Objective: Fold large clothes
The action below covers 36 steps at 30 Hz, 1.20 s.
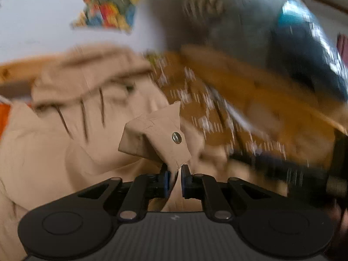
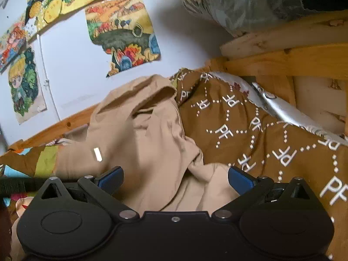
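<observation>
A large beige garment (image 1: 65, 143) lies crumpled on a brown patterned bedspread (image 1: 195, 100). My left gripper (image 1: 175, 174) is shut on a corner flap of the garment that carries a metal snap button (image 1: 177, 137); the flap stands up from between the blue pads. The left wrist view is blurred by motion. In the right wrist view the same beige garment (image 2: 148, 143) is heaped in front of my right gripper (image 2: 175, 175), which is open just above the cloth with nothing pinched between its fingers.
The brown bedspread (image 2: 250, 130) covers a bed with a pale wooden frame (image 2: 282, 58). A white wall with colourful cartoon posters (image 2: 124, 32) rises behind. A silver-grey pillow (image 2: 282, 108) lies at the right, and dark bundled fabric (image 2: 250, 2) hangs above.
</observation>
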Tool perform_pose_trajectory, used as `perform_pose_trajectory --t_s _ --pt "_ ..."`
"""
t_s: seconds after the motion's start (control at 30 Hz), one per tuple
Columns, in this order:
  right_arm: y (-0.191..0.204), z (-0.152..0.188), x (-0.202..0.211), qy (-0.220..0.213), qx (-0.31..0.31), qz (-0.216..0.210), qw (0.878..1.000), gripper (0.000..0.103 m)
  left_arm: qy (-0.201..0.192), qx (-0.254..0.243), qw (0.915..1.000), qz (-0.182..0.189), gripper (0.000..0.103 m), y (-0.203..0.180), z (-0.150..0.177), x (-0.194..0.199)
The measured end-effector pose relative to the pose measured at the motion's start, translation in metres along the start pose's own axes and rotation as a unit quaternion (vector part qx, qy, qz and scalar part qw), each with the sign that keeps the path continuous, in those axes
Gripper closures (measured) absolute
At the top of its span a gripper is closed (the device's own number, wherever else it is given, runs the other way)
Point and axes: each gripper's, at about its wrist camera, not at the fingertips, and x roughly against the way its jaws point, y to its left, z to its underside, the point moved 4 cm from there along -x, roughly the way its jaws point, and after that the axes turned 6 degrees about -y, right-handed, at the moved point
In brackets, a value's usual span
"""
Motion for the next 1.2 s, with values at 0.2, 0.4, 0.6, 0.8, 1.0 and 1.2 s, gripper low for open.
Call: perform_pose_trajectory --t_s 0.2,0.4,0.6,0.8,1.0,1.2 --pt "-0.005 0.0 -0.006 0.001 -0.008 -0.018 1.0 0.003 0.047 0.022 0.998 0.037 0.034 0.017 0.024 0.006" --pt "0.003 0.016 -0.017 0.052 0.0 -0.037 0.998 0.007 0.04 -0.002 0.9986 0.035 0.021 0.019 0.024 0.023" --pt "0.022 0.042 -0.027 0.116 0.101 -0.016 0.988 0.015 0.043 -0.003 0.991 -0.127 0.021 0.07 0.021 0.039" --pt "0.045 0.066 -0.027 0.142 0.193 -0.031 0.97 0.038 0.021 0.073 0.9502 -0.302 0.021 0.16 0.016 0.053" --pt "0.045 0.074 -0.03 0.154 0.211 -0.019 0.965 0.071 -0.013 0.136 0.9271 -0.349 0.021 0.22 0.009 0.055" --pt "0.038 0.074 -0.032 0.15 0.196 -0.015 0.969 0.07 -0.021 0.183 0.9185 -0.35 0.034 0.249 0.021 0.066"
